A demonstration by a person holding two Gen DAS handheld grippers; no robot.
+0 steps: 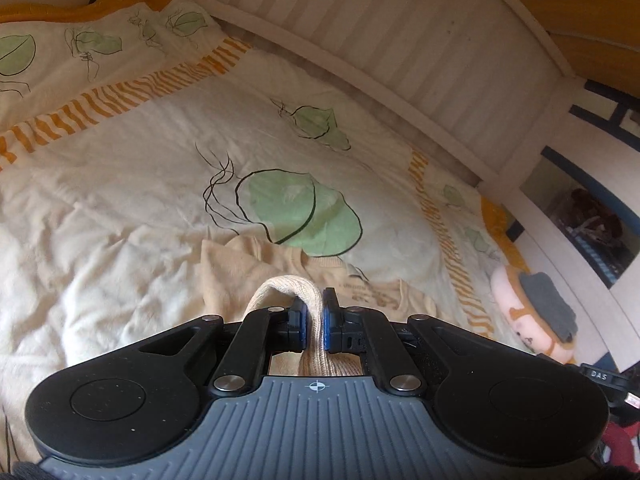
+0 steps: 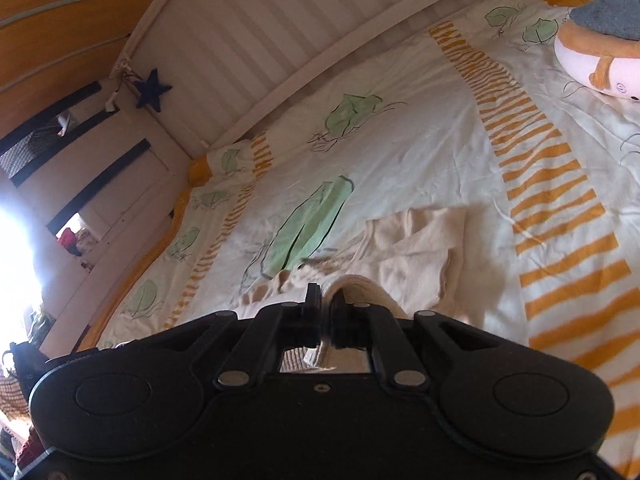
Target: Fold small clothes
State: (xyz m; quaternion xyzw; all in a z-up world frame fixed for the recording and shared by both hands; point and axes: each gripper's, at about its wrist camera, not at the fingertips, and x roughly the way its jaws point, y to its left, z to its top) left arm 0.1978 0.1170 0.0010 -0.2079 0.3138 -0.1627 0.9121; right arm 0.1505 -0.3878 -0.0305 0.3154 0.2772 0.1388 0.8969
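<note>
A small beige knit sweater (image 1: pixel 248 268) lies on the bed's quilt, partly folded over itself, with printed lettering showing near its middle. My left gripper (image 1: pixel 315 312) is shut on a ribbed hem of the sweater, which loops up over its jaws. In the right wrist view the same beige sweater (image 2: pixel 416 252) spreads ahead, one folded flap on top. My right gripper (image 2: pixel 326 314) is shut on another ribbed edge of it, lifted off the quilt. Much of the fabric near both grippers is hidden under their bodies.
The cream quilt (image 1: pixel 120 184) with green leaves and orange stripes covers the bed. A white slatted bed rail (image 1: pixel 360 32) runs along the far side. A pink plush toy with a grey hat (image 1: pixel 536 316) sits at the quilt's edge, the plush toy (image 2: pixel 600 52) far right.
</note>
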